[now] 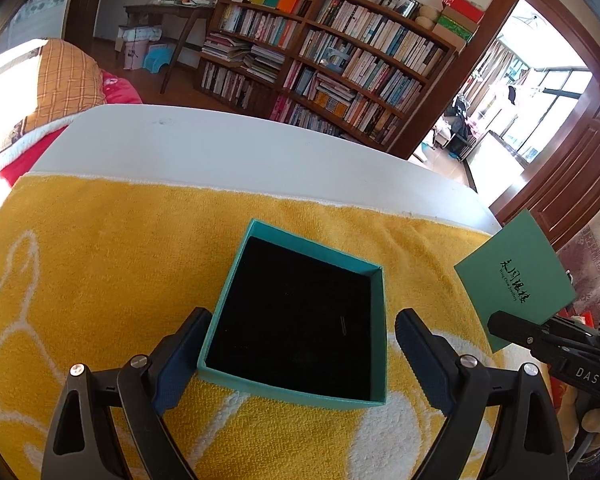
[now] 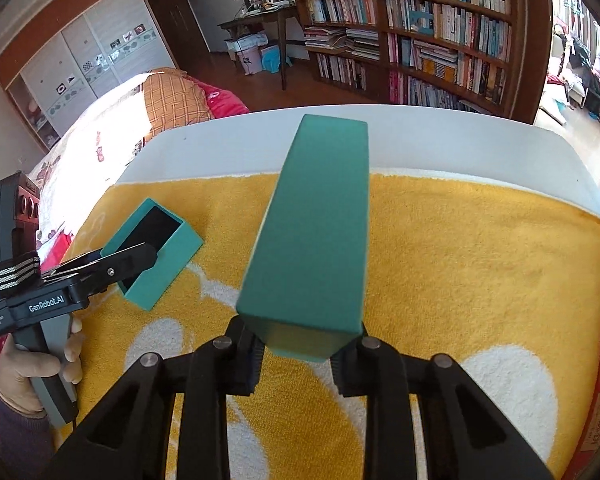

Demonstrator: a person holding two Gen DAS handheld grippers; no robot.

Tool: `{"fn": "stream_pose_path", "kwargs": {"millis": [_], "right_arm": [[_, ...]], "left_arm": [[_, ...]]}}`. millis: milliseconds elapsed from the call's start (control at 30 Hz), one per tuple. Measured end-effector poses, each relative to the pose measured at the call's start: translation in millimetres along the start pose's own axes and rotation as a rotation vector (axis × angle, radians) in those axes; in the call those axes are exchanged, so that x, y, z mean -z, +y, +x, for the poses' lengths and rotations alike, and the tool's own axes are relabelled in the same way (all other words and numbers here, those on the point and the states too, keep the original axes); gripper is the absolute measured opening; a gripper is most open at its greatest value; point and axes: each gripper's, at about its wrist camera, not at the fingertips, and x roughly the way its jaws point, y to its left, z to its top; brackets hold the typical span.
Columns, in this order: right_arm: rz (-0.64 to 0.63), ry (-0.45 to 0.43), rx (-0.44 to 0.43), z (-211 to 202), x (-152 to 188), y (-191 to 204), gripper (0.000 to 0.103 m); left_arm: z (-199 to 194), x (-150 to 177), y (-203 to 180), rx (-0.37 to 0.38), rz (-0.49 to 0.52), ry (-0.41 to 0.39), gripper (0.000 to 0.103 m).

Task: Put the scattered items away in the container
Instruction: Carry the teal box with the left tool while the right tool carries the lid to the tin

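Note:
An open teal box (image 1: 300, 316) with a black lining stands on the yellow towel (image 1: 112, 248). My left gripper (image 1: 300, 320) straddles the box's near end and is open. Its left finger (image 1: 184, 344) lies against the box's wall, while the right finger (image 1: 416, 340) stands a little apart. The teal lid (image 2: 316, 232) is in the air above the towel, tilted, with my right gripper (image 2: 296, 344) shut on its near edge. In the left wrist view the lid (image 1: 512, 276) shows black lettering, to the right of the box. From the right wrist view the box (image 2: 152, 252) sits at the left under the left gripper (image 2: 140, 258).
The towel covers the near part of a white table (image 1: 228, 152); its far edge and right corner are bare. A bed with red and checked bedding (image 2: 176, 100) lies to the left. A bookshelf (image 1: 340, 52) stands behind. A hand (image 2: 32, 364) holds the left gripper's handle.

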Motion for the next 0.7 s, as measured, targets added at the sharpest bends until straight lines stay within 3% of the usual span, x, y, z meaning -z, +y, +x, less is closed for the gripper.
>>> {"fn": "stream_pose_path", "kwargs": {"millis": [100,333,400,700], "right_arm": [[0.011,-0.029,-0.006,-15.5,2.2,-4.9,0.03],[0.053,-0.093,-0.027,-61.7,27.0,-14.5,0.03],[0.052,-0.117,-0.023,-77.9,35.9,-15.7,0.03],[0.103,-0.259,0.026,-160.8,77.5,-44.2,0.03]], "left_arm": [[3.7,1.4,-7.9,0.006,0.006,0.02,0.097],[16.1,6.3,-30.2,-0.13,0.113,0.028,0.097],[16.1,6.0,-32.0,-0.159,0.115,0.017,0.085],[-11.6,9.6,-33.5,-0.11,0.085,-0.023,0.085]]}}
